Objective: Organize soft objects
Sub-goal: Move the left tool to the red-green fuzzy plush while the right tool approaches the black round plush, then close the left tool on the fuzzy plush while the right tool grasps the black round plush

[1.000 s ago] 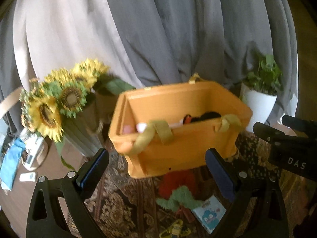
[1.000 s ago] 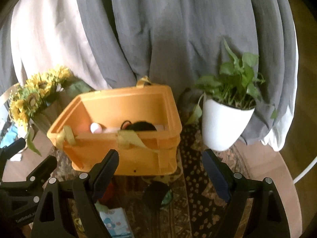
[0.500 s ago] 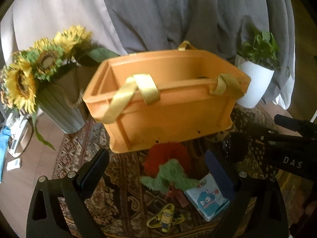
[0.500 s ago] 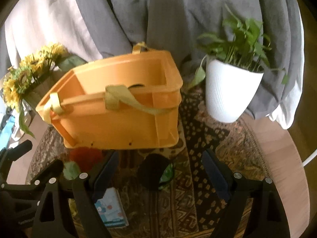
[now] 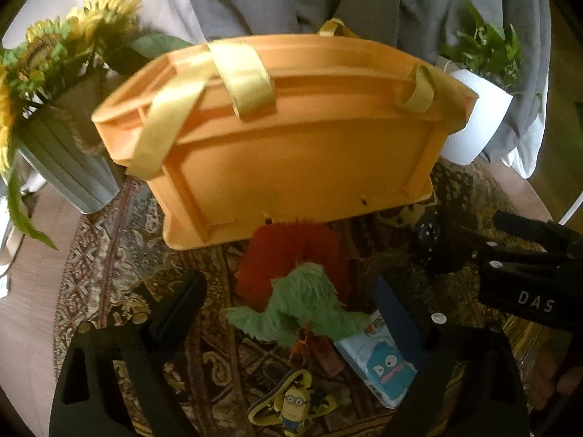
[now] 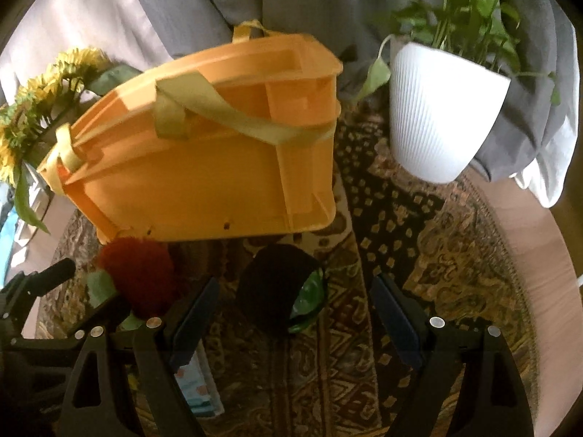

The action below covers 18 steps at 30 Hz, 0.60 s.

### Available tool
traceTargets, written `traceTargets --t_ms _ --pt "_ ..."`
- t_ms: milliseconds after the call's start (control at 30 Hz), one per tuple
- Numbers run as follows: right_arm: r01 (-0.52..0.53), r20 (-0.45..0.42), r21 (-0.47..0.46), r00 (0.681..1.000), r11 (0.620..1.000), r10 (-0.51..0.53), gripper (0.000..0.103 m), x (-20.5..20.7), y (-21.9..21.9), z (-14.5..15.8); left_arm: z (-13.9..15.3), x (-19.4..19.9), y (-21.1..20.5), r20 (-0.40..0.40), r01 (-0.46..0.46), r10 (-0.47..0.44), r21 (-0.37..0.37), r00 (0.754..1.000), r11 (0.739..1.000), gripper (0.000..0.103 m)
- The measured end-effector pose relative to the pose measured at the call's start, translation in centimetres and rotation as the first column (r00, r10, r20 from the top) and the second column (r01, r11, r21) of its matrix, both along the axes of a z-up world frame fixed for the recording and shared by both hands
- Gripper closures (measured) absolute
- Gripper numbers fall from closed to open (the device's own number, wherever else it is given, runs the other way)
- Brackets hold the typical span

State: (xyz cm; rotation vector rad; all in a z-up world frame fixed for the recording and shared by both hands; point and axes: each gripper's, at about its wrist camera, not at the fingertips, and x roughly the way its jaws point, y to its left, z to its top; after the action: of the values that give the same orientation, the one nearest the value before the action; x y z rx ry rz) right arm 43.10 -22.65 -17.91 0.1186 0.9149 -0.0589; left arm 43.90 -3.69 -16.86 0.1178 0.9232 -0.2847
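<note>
The white letters "DAS" stand on the black right gripper (image 5: 524,255) at the scene's right edge.

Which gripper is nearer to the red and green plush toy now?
Left. The left gripper hangs open right over the plush toy, fingers either side. The right gripper is open beside it, over the black object.

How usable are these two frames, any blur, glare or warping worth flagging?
Left wrist view: strong fisheye bowing of the orange crate, sunflowers smeared with motion blur, red and green plush fairly sharp. Right wrist view: white planter softly blurred, dark round object underexposed, detail lost; bright patches on the curtain.
</note>
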Motion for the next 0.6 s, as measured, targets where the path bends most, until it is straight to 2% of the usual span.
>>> traceTargets --t_ms 133,433,600 --pt "-0.001 -0.024 0.009 1.000 1.000 0.001 0.017 0.4 -0.1 -1.0 -1.0 0.7 -0.3 -0.023 0.007 -0.006 0.003 1.000 1.000 0.013" --pt "-0.009 -0.048 0.007 0.999 1.000 0.010 0.019 1.5 -0.2 -2.4 -3.1 2.4 -0.8 -0.082 0.008 -0.008 0.000 0.997 1.000 0.026" --pt "-0.019 -0.045 -0.001 0.999 1.000 0.019 0.028 2.0 -0.1 -2.9 -3.7 2.8 -1.0 -0.101 0.017 -0.017 -0.002 0.995 1.000 0.044"
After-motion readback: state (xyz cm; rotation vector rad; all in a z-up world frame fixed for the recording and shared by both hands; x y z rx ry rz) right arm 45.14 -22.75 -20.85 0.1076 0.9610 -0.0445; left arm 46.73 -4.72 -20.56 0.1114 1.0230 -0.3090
